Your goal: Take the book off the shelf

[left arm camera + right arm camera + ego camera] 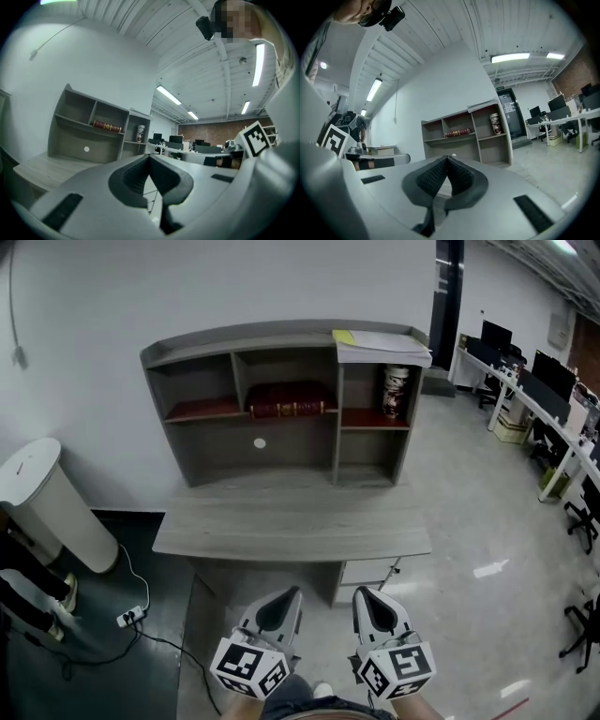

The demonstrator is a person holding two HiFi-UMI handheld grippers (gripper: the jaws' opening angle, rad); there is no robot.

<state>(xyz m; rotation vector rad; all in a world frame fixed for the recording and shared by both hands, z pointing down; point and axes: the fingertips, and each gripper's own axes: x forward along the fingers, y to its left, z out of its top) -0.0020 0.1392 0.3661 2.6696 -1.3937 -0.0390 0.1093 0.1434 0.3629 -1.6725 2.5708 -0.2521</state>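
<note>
Approach step, nothing grasped yet. The left gripper [284, 604] and right gripper [368, 603] both have their jaws pressed together and empty. The book [290, 408] lies flat in the shelf's [190, 360] middle compartment, well ahead of and above both pairs (the desk [291, 526] lies between). Next, probably, one pair must spread and reach forward to bracket the spine.

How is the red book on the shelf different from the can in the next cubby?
The book lies flat on its side, while the can stands upright. The book is long, low and dark red with gold marks; the can is tall, narrow and mostly pale with dark print. The book is in the middle compartment, the can in the right one. Both rest on the same level of the shelf.
</note>
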